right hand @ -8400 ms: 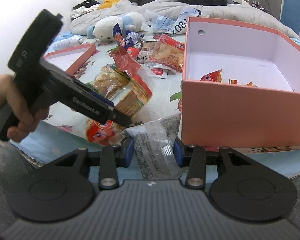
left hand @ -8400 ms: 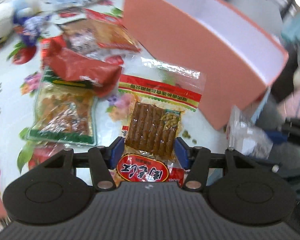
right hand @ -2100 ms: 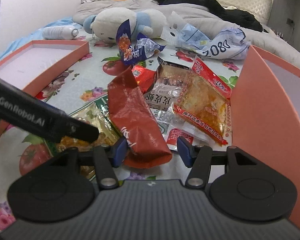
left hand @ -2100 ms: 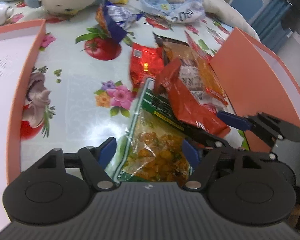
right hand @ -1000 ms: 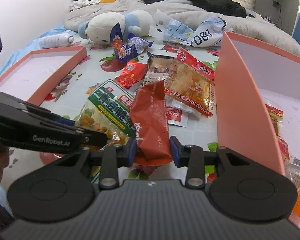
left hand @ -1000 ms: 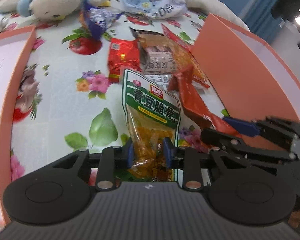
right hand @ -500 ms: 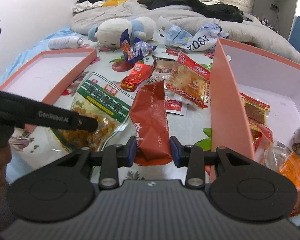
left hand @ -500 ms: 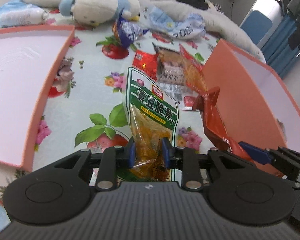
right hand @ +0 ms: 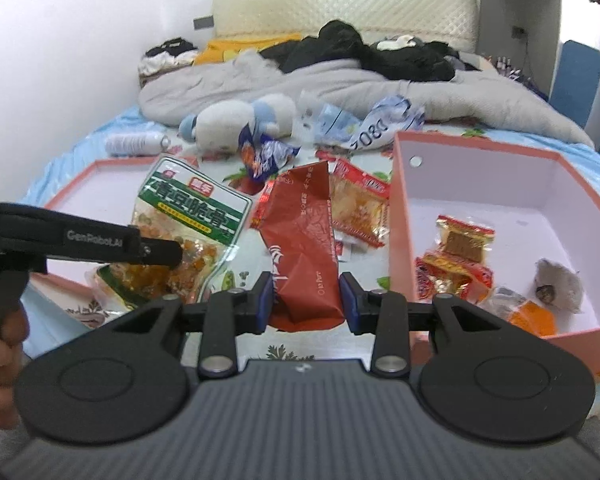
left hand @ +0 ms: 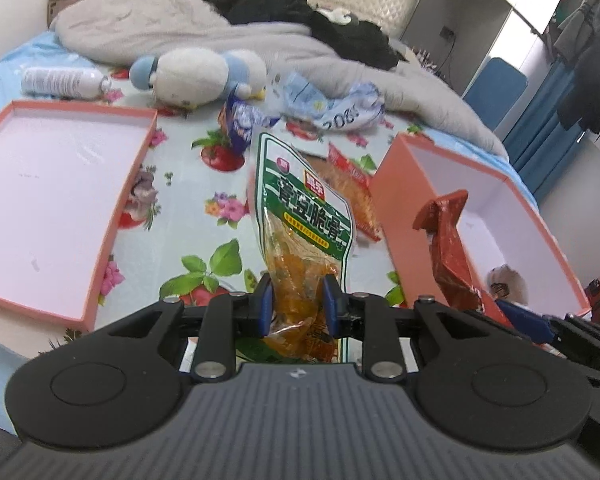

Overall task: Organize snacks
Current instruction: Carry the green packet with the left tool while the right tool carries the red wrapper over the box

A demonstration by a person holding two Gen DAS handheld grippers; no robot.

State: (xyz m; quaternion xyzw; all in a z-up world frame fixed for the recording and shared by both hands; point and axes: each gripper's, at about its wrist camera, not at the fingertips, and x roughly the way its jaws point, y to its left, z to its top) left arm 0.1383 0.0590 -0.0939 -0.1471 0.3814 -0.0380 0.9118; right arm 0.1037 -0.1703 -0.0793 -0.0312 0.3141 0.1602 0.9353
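Observation:
My left gripper (left hand: pixel 296 304) is shut on a green and clear snack bag (left hand: pixel 302 208) and holds it up above the flowered cloth; the bag also shows in the right wrist view (right hand: pixel 188 216). My right gripper (right hand: pixel 306 300) is shut on a dark red snack pouch (right hand: pixel 304 236), lifted beside the left wall of the pink box (right hand: pixel 400 216). In the left wrist view the pouch (left hand: pixel 448 248) hangs over the box's near wall (left hand: pixel 392 216). Several snacks (right hand: pixel 456 256) lie inside the box.
A pink box lid (left hand: pixel 56 204) lies at the left. More snack packets (right hand: pixel 360 204) lie on the cloth between lid and box. A plush toy (left hand: pixel 196 76), a white bottle (left hand: pixel 60 80), a blue packet (left hand: pixel 240 124) and bedding sit behind.
Both grippers have risen with their snacks since half a second ago. The red pouch has moved right, up to the box's wall. A second ago both bags were lower over the cloth.

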